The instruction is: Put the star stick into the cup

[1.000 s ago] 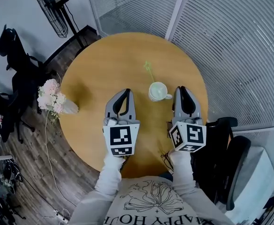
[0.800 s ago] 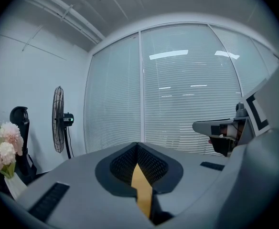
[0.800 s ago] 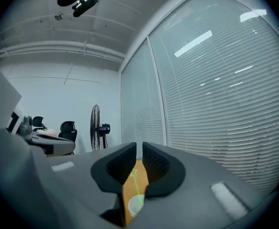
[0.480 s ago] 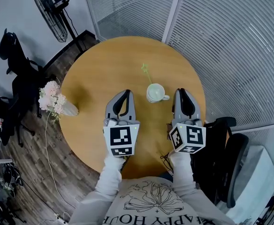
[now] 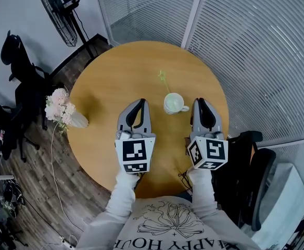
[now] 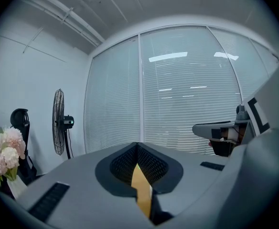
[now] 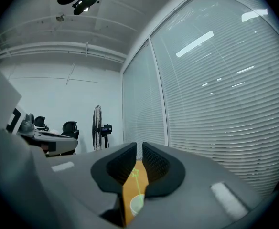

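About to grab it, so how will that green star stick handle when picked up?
The star stick looks very thin, so it is probably light and a bit bendy. Its narrow shaft may slip or roll when pinched.

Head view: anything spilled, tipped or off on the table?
Nothing stands out. The cup stands upright, the star stick slants at its far side, and the flower vase sits near the left edge of the table.

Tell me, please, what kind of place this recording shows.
Most likely an office or meeting room. The walls are glass partitions with blinds, black office chairs stand at the left, and a pedestal fan stands beyond the round wooden table.
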Available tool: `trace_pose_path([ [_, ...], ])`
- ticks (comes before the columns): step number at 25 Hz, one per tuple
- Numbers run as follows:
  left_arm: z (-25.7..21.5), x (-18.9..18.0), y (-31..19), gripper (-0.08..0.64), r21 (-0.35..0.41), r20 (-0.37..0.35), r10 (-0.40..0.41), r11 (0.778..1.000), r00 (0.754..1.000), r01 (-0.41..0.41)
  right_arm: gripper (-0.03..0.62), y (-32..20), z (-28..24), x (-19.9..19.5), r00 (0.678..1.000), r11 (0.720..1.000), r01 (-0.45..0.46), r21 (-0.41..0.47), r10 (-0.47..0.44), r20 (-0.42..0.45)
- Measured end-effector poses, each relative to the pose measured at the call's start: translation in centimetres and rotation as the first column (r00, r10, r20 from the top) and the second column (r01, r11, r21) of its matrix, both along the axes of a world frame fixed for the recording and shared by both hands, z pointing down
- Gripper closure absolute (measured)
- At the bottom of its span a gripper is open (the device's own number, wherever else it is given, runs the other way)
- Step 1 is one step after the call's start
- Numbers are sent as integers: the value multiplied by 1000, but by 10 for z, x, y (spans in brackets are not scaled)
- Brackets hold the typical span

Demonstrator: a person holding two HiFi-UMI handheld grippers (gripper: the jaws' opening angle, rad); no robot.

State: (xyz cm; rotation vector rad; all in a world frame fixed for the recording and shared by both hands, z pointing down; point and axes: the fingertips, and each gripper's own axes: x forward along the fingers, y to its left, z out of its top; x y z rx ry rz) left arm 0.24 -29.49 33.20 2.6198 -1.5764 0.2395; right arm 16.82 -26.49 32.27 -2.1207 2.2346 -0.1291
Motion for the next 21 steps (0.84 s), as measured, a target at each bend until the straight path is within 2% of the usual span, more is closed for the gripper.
trace_pose_path([
  [21,-7,-4,-1,555,3,-2,-14,1000,1000,14,543,-1,-3,-5,1000,1000,7,-5,-7,5],
])
